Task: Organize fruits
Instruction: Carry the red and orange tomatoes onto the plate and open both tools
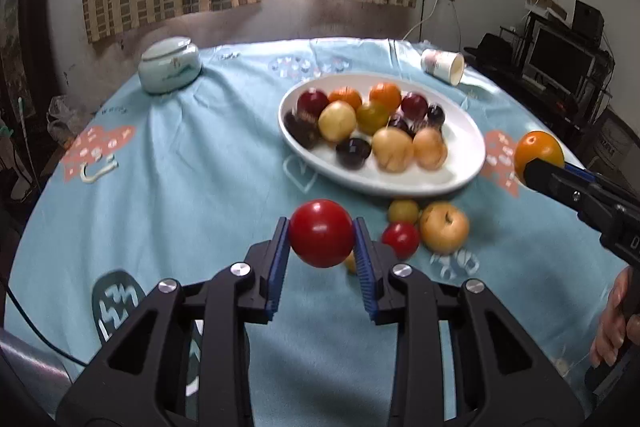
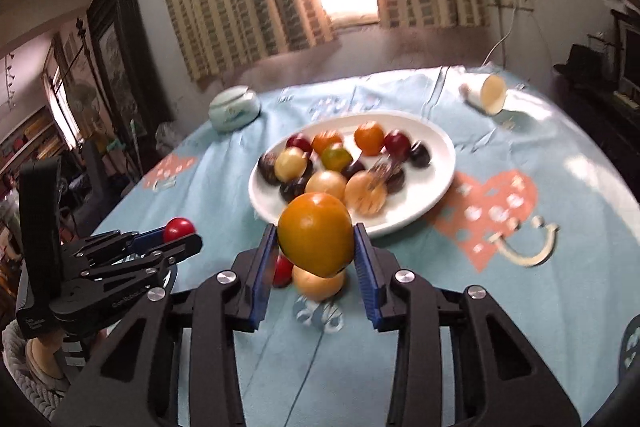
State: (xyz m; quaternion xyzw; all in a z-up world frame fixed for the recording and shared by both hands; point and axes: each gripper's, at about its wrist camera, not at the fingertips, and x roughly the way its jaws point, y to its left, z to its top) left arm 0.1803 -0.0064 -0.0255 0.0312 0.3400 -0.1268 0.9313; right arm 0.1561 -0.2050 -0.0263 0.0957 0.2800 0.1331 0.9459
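Blue pads of the left claw (image 1: 321, 239) pinch a glossy red tomato (image 1: 321, 233), held clear above the blue cloth on the counter (image 1: 180, 187). Off to the right, the right claw (image 2: 316, 247) grips an orange fruit (image 2: 316, 239) the same way, its pads pressed on both sides. Each fruit looks smooth, round and firm, so it could roll once released. The white plate (image 1: 460, 131) ahead is already crowded with plums, oranges and pale yellow fruit, and three loose fruits lie on the cloth just in front of its near rim. To finish this step well, I would carry each fruit level over the rim, lower it into a bare patch of plate, and spread the pads only once it rests against its neighbours.
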